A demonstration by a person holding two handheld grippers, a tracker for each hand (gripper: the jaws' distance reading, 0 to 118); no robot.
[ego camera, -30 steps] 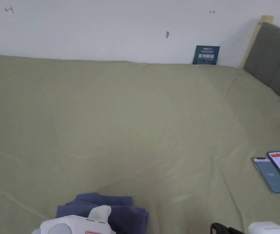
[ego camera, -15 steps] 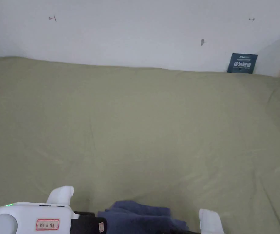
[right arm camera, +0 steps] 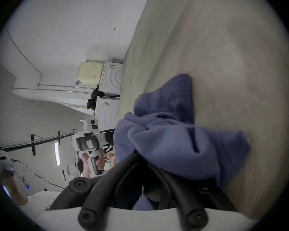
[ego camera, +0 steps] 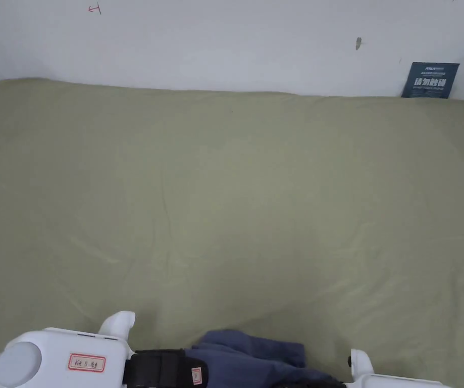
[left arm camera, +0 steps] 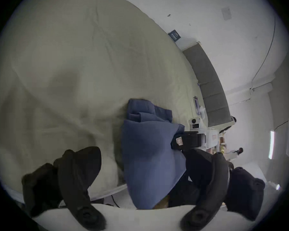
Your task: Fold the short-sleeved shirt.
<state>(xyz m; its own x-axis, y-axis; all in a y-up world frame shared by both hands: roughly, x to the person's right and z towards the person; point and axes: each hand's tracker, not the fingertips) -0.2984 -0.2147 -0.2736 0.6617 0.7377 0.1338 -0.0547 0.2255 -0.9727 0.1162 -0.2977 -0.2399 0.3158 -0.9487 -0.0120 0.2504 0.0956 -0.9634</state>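
The blue short-sleeved shirt lies bunched at the near edge of the olive bed sheet. In the right gripper view, my right gripper is shut on a gathered fold of the shirt. It shows as a white body at the shirt's right side. My left gripper stands open with its jaws wide apart. The shirt hangs between them, close to the right-hand jaw and apart from the left-hand one. In the head view the left gripper sits at the shirt's left side.
A dark blue sign leans on the white wall behind the bed. A grey headboard runs along the bed's right end, with phones on the sheet near it. White cabinets stand past the bed's left end.
The head camera has swung left, so the phones and headboard have left its picture. The right gripper has come in against the shirt's right side. The left gripper now sits left of the bundle.
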